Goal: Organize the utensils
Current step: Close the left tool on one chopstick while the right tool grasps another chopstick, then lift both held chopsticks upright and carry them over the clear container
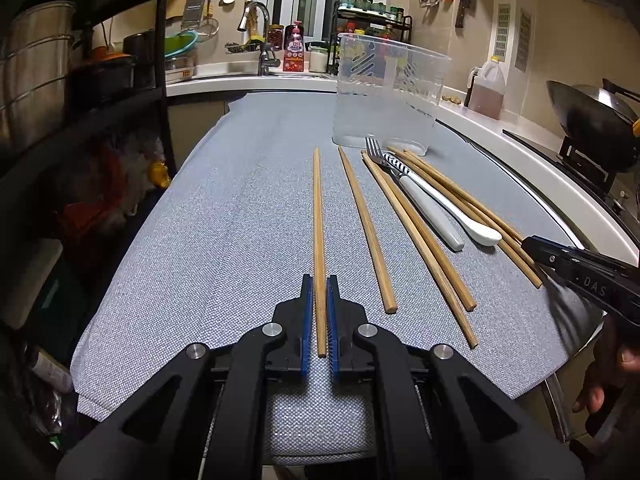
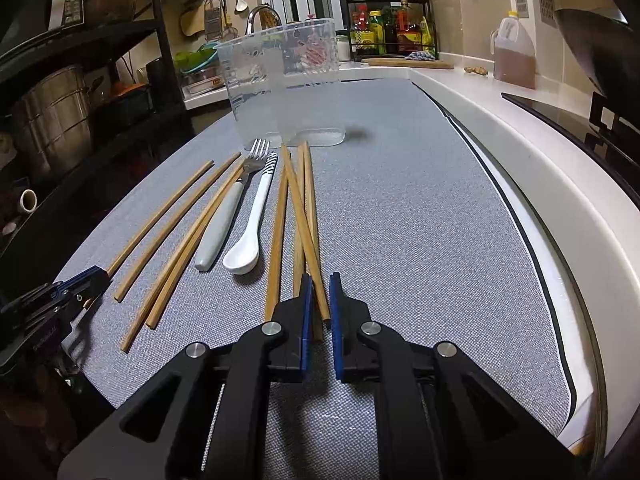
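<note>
Left gripper: clamped on one chopstick.
Right gripper: pinching the crossed chopsticks.
Clear bin: ahead of both, seemingly empty.
Fork, spoon: between the grippers.
Unclear: which stick is pinched.

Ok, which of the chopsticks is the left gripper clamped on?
The leftmost chopstick, lying alone and apart from the rest; the left gripper has shut on its near end.
</note>
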